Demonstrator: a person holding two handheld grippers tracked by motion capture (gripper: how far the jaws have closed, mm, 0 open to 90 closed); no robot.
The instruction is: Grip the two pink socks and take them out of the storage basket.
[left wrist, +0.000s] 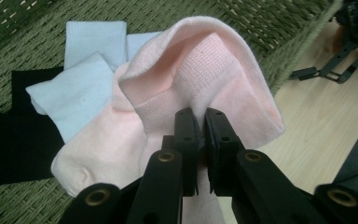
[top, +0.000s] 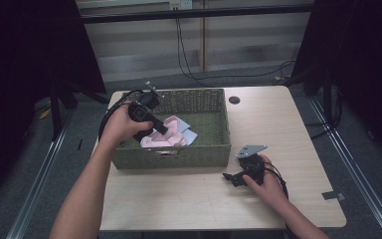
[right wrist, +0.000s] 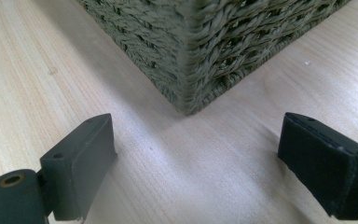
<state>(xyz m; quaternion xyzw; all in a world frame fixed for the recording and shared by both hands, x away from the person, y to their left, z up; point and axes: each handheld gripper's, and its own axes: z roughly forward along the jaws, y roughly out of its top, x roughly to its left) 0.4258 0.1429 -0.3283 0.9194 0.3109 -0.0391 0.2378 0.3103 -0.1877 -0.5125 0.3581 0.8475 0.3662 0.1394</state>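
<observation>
A green woven basket [top: 214, 149] stands on the table and holds a pile of socks. My left gripper [left wrist: 199, 122] is inside it, shut on a pink sock [left wrist: 214, 70] whose cuff is lifted above the pile. In the high view the left gripper [top: 158, 127] sits over the pink socks [top: 171, 137]. Light blue socks [left wrist: 81, 91] and a black sock [left wrist: 14, 144] lie under the pink ones. My right gripper [top: 229, 178] rests on the table in front of the basket's right corner [right wrist: 189, 70], open with nothing between its fingers [right wrist: 81, 163].
The wooden table [top: 204, 204] has bare room in front of and to the right of the basket. A dark round hole [top: 234, 100] sits in the tabletop behind the basket. A piece of grey tape [top: 333, 195] lies near the right edge.
</observation>
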